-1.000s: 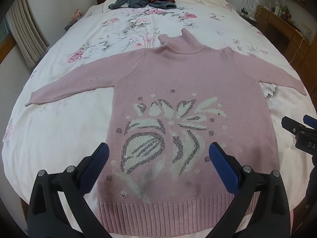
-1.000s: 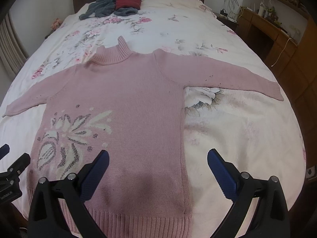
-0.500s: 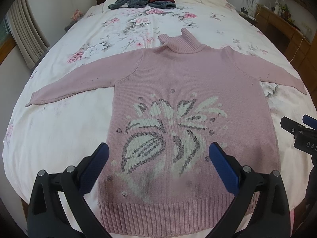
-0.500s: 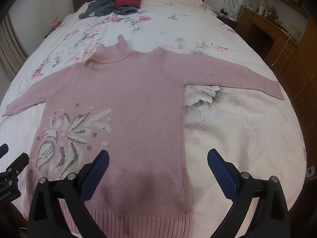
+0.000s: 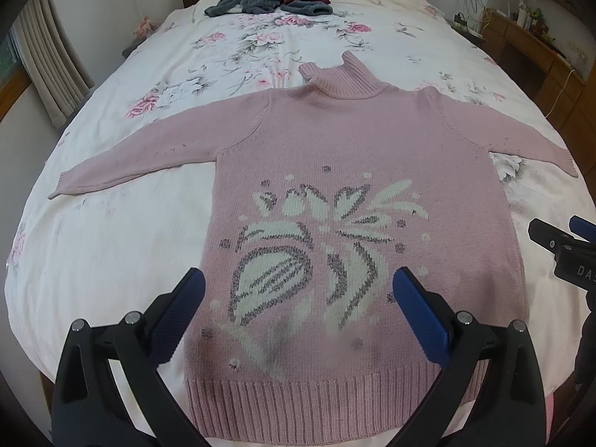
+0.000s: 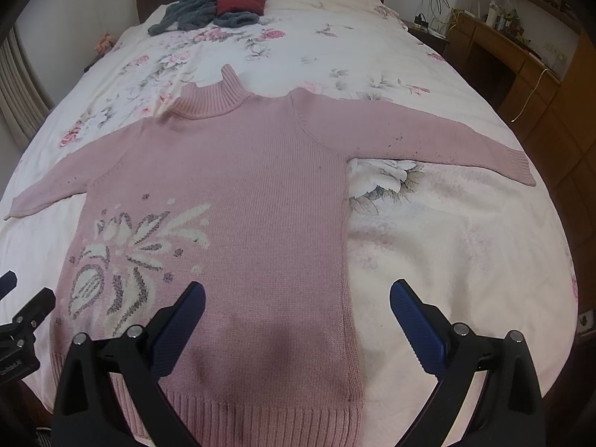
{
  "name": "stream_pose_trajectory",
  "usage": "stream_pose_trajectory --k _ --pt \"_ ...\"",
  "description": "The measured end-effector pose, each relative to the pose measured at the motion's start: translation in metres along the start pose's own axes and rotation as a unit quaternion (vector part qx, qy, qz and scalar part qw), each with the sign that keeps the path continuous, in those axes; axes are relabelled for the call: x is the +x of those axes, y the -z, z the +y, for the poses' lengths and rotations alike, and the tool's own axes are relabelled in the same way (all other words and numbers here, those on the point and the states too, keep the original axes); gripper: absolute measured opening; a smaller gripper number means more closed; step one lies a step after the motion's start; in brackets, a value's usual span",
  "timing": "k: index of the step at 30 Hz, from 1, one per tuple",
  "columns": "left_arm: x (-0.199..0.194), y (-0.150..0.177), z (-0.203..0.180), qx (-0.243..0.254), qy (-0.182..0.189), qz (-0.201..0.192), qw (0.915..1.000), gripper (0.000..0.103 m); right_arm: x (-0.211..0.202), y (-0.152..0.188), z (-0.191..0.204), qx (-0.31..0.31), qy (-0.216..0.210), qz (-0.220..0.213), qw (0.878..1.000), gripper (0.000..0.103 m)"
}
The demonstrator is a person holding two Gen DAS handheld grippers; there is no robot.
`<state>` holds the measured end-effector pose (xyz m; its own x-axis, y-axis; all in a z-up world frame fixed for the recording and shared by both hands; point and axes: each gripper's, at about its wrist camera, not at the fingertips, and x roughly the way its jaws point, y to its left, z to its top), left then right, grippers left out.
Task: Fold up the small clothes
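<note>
While both pairs of tongs hang released above the near hem, the pink knitted turtleneck sweater (image 5: 357, 193) lies flat, front up, on the white floral-print bed (image 5: 111, 246). Its left sleeve (image 5: 141, 164) stretches toward the beige curtain (image 5: 48, 59) side. The left tongs (image 5: 298, 298) gape wide over the cream-and-grey leaf pattern (image 5: 316, 246), holding nothing. The right tongs (image 6: 298, 305) spread equally wide over the sweater's right edge, empty. The right sleeve (image 6: 428, 141) reaches toward the wooden desk (image 6: 521, 56). A grey-and-red clothes pile (image 6: 216, 11) sits by the headboard.
</note>
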<state>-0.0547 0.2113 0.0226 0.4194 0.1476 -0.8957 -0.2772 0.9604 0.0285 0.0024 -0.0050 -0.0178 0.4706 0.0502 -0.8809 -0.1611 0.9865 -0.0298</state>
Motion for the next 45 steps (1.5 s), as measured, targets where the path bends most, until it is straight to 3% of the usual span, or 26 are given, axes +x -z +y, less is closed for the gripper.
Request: stream_pose_trajectory --k 30,33,36,38,41,45 --pt "0.008 0.0 -0.005 0.005 -0.003 0.007 1.0 0.1 0.003 -0.003 -0.005 0.006 -0.002 0.0 1.0 0.099" --pt "0.017 -0.005 -0.011 0.004 0.006 0.015 0.9999 0.1 0.007 -0.007 -0.017 0.011 -0.022 -0.006 1.0 0.099" --pt "0.029 -0.02 -0.023 0.004 0.028 0.018 0.9994 0.1 0.017 -0.021 -0.05 0.048 -0.06 0.009 0.997 0.099" --pt "0.037 -0.036 -0.038 0.012 0.031 0.011 0.9994 0.1 0.025 -0.034 -0.08 0.074 -0.061 0.015 0.995 0.099" --pt "0.048 -0.065 -0.061 0.022 0.037 -0.004 0.9991 0.1 0.039 -0.065 -0.142 0.113 -0.03 0.016 0.993 0.099" --pt "0.063 -0.108 -0.091 0.012 0.048 -0.016 0.9986 0.1 0.073 -0.105 -0.25 0.201 0.002 0.029 0.979 0.099"
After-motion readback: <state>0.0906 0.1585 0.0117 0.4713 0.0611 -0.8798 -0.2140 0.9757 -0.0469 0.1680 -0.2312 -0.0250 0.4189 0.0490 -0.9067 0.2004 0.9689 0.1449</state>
